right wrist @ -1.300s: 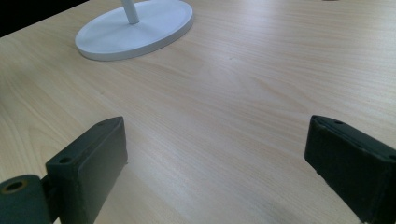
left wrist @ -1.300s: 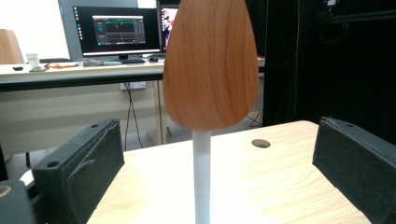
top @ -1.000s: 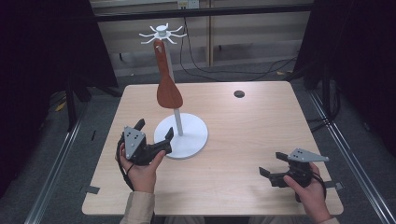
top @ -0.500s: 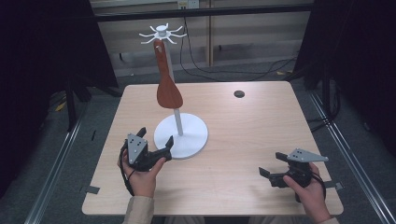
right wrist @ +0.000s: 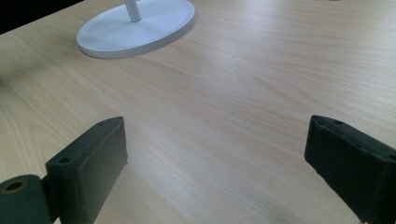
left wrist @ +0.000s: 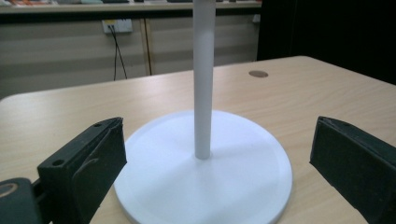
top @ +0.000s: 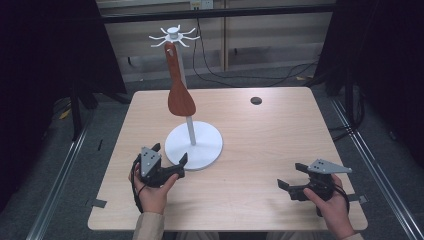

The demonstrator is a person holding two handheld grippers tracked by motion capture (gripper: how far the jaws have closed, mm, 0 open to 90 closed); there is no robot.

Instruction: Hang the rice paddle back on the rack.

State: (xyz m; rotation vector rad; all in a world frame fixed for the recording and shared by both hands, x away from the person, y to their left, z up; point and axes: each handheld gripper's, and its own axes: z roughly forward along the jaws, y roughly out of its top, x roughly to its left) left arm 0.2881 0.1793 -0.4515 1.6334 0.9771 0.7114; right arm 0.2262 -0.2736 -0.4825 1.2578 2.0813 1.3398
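Observation:
A white stand with a round base and thin pole stands mid-table. From a hook of its top crown hangs a brown wooden spatula, blade down. My left gripper is open just at the base's front left edge, holding nothing. Seen from the left gripper view, the base and pole lie between and beyond the wide-apart jaws of the left gripper. My right gripper rests open near the front right of the table. The right gripper spans bare wood, the base far ahead.
A small dark round disc sits in the tabletop at the back right, also visible as the disc beyond the stand. Cables run over the floor behind the table. Metal rails line the floor on both sides.
My left gripper has drawn back a little toward the front edge and sunk lower beside the stand's base. The right gripper has stayed put.

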